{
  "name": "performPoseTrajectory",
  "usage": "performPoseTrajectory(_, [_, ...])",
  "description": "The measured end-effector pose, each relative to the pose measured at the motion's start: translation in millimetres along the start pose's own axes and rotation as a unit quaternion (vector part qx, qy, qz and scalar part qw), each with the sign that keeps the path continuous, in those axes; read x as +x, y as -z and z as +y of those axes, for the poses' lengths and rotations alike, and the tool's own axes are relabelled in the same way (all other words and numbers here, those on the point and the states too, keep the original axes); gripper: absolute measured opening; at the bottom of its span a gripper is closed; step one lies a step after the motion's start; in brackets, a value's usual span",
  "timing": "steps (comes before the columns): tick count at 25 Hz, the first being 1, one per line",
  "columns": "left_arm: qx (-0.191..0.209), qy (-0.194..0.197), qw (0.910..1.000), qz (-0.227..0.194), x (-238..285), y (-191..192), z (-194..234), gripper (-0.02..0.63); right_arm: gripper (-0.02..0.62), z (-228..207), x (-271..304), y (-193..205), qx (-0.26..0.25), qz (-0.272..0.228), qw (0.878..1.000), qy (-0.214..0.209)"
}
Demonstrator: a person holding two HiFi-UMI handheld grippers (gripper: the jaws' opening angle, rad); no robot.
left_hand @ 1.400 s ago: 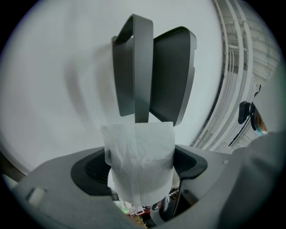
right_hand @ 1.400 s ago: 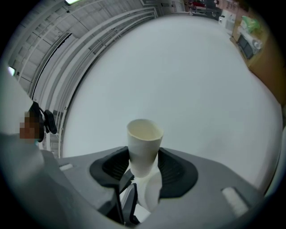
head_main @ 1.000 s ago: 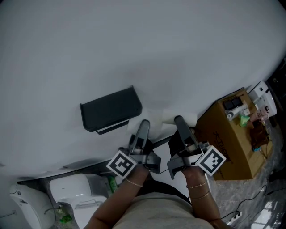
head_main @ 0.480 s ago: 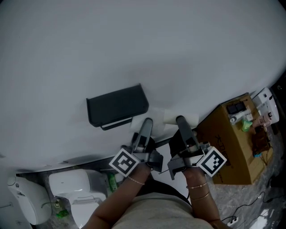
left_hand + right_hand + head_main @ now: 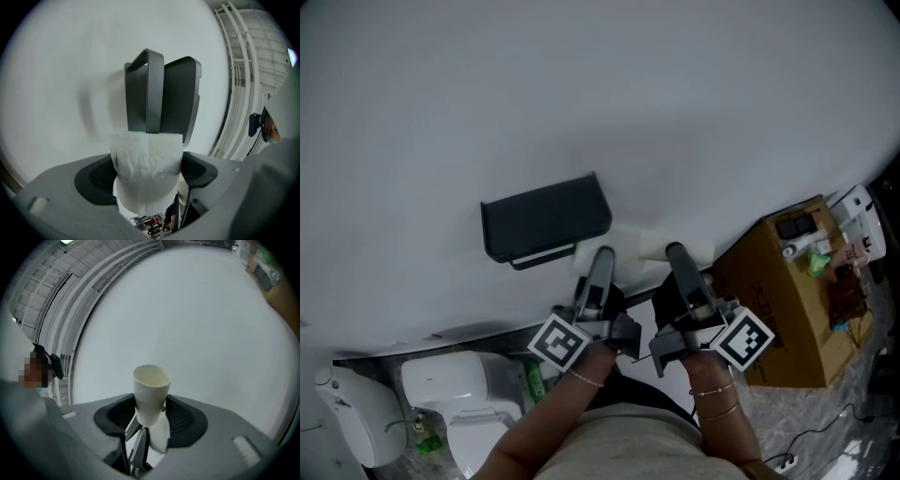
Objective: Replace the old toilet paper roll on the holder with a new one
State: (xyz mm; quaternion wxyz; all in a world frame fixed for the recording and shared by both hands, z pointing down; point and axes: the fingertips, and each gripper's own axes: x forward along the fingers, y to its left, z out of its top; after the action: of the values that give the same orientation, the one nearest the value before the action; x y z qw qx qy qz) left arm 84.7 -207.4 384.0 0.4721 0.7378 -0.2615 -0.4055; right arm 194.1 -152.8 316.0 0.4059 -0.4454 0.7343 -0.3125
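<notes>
**A:** Where is the old roll?

**B:** Its bare cardboard tube stands between the jaws of the right tool, low in the centre of the right gripper view. The open end points away from the camera. The dark pads sit against both of its sides, so the jaws are closed partway and clamped on it. A scrap of white paper shows just under the tube.

**A:** And the other one?

**B:** The left tool is closed on a crumpled wad of white toilet paper that fills the gap between its pads, in the lower centre of the left gripper view. I can't tell if that paper joins the tube.

**A:** How close is the holder?

**B:** In the left gripper view the dark grey holder rises right behind the paper. The paper's top edge overlaps the holder's lower end, but whether they touch I can't say. From the head view the holder is on the white wall, left of centre. The left tool is just below its right end, and the right tool is further right. A white mass bridges the two tips.

**A:** What else is around?

**B:** A toilet at the lower left and a cardboard box at the right edge.
</notes>
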Motion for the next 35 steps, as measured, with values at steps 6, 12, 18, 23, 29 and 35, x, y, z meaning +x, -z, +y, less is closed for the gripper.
performPoseTrajectory(6, [-0.01,0.007,0.9999,-0.01,-1.4,0.3,-2.9,0.423,0.201,0.6,0.8,1.0,0.004,0.005,1.0,-0.004])
performPoseTrajectory(12, [-0.047,0.025,0.9976,-0.043,-3.2,-6.7,-5.2,0.411,0.201,2.6,1.9,4.0,0.008,0.001,1.0,-0.008])
performPoseTrajectory(18, [-0.07,0.036,0.9928,-0.09,-6.3,-18.9,-6.7,0.408,0.201,7.1,2.3,5.1,0.001,0.004,1.0,-0.01])
performPoseTrajectory(23, [-0.072,0.042,0.9886,-0.126,-9.1,-28.0,-7.8,0.408,0.201,5.3,2.3,4.5,0.003,0.013,1.0,-0.012])
performPoseTrajectory(29, [-0.064,0.042,0.9875,-0.138,-20.5,-46.2,-11.7,0.408,0.201,10.2,9.8,24.1,0.01,0.027,0.999,-0.018])
performPoseTrajectory(35, [-0.054,0.037,0.984,-0.165,-38.4,-65.8,-11.4,0.408,0.201,16.1,12.0,38.9,0.018,0.039,0.999,-0.028])
